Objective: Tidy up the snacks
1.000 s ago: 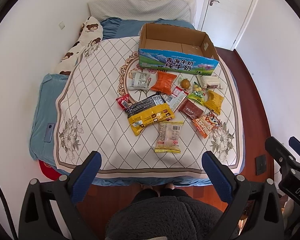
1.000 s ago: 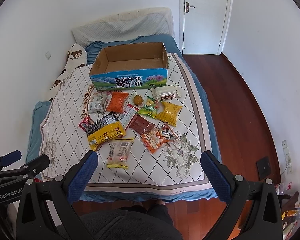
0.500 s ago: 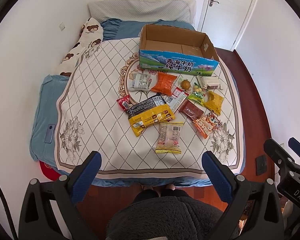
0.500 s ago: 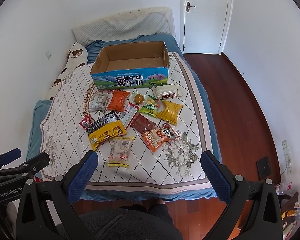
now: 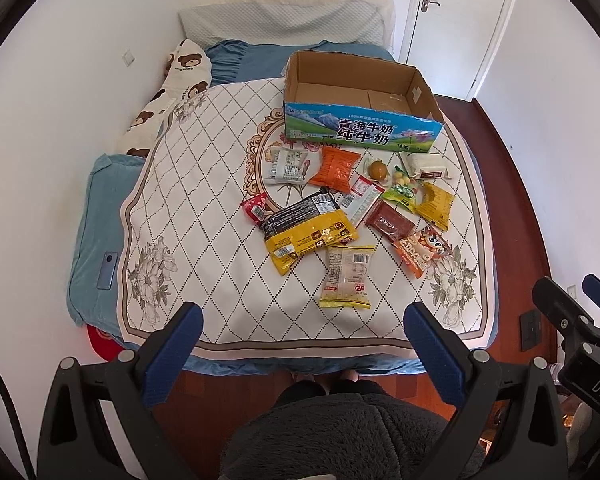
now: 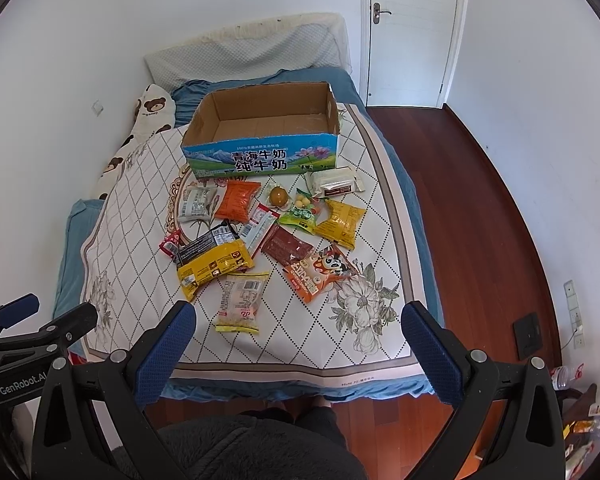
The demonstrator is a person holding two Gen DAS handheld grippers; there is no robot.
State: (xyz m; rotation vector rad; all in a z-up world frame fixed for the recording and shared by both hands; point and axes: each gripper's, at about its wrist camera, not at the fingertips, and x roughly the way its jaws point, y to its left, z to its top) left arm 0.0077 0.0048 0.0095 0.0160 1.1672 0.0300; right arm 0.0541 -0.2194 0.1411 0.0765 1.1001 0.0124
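Holding position: we keep both tools at the foot of the bed, short of the snacks, nothing picked up.
Left gripper [image 5: 300, 344]: jaws spread wide, nothing between them.
Right gripper [image 6: 298, 344]: likewise spread wide and empty.
Landmark: the cardboard box [image 5: 360, 110], open-topped, sits on the patterned bedspread [image 5: 204, 216] toward the pillow end.
Nearest snack: a pale bun packet [image 5: 348, 276], the farthest item from the box on our side.
Next out: a yellow packet [image 5: 310, 238] overlapping a black one [image 5: 300, 212], and a cartoon-printed orange pouch [image 5: 422, 250], all well in front of the box.
Middle band: a dark red flat pack [image 5: 390, 222], a small red sachet [image 5: 254, 208], a mustard bag [image 5: 436, 204] and a green bag [image 5: 400, 194], nearer the box.
Just before the box: a white label packet [image 5: 286, 164], an orange packet [image 5: 336, 168], a round brown item [image 5: 378, 170] (we cannot tell what it is) and a white wrapped block [image 5: 428, 164].
Box interior: bare cardboard in both views.
Progress: we judge the task at its start; every snack lies outside the box, all left to sort.
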